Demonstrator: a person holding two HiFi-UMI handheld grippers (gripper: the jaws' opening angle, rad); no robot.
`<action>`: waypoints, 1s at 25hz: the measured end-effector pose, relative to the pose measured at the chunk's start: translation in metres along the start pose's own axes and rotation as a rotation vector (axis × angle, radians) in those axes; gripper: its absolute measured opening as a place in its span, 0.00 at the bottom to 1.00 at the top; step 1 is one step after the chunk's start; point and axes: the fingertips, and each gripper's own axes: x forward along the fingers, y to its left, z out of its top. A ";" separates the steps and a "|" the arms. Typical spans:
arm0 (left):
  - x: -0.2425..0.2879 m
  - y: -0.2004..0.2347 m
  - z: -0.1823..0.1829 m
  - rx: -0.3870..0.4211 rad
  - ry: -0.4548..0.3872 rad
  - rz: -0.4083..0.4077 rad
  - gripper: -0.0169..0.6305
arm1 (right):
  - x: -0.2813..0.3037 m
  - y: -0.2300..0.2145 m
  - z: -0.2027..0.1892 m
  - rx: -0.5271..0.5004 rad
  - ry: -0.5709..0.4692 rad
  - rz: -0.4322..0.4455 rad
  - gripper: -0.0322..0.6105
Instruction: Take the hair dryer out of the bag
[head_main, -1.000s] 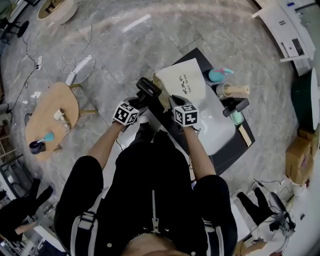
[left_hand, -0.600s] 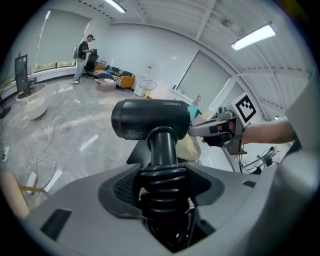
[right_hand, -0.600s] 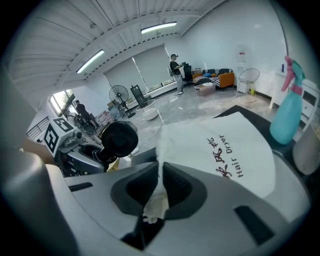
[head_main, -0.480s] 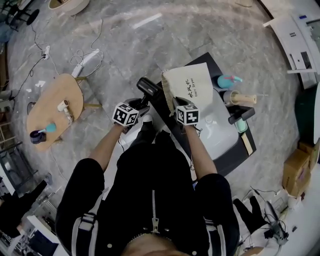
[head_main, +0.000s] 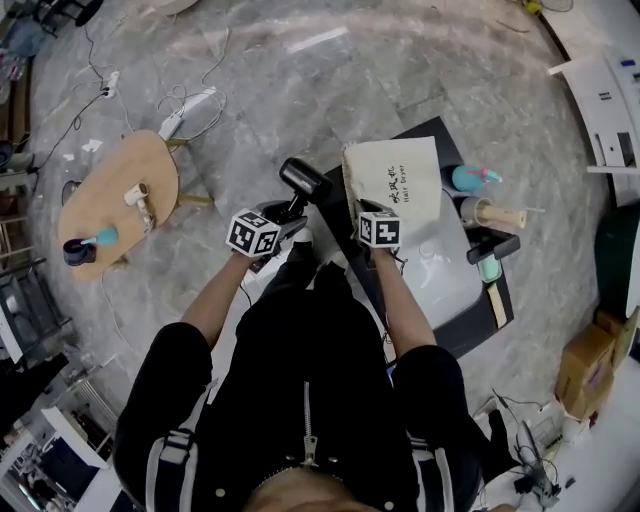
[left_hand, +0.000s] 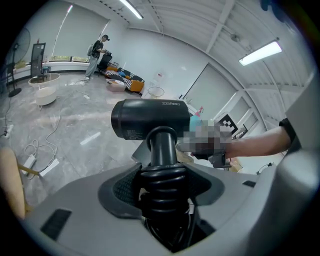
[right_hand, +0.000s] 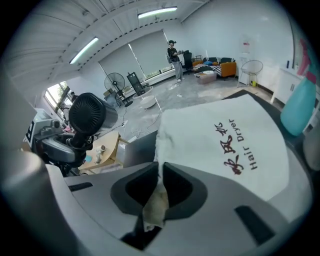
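Since a second ago the left gripper (left_hand: 161, 182) has drawn the hair dryer (head_main: 303, 180) up and to the left. Its black head then touched the bag's mouth; now a clear gap separates them. The left fingers are clamped on the dryer's ribbed handle base. The bag (head_main: 395, 180) has settled lower and lies flat on the surface (head_main: 425, 130). The right gripper (right_hand: 159, 192) has its fingers pinched on the cloth of the bag's near left corner.

Clearance: a wooden table (head_main: 115, 205) stands well apart at far left. Open floor (head_main: 290, 100) with loose cables (head_main: 185, 100) lies between it and the dryer, which hangs beyond the surface's left edge. A teal bottle (head_main: 468, 178) stands just beside the bag's right side.
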 end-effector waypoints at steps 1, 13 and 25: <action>-0.002 0.000 0.000 -0.006 -0.007 0.002 0.45 | 0.003 -0.001 -0.002 -0.001 0.008 -0.005 0.12; -0.025 -0.004 0.013 -0.021 -0.067 0.016 0.45 | 0.012 0.006 -0.010 0.020 0.047 0.007 0.23; -0.018 -0.032 0.051 0.073 -0.137 -0.004 0.45 | -0.045 -0.005 0.007 0.016 -0.146 -0.017 0.21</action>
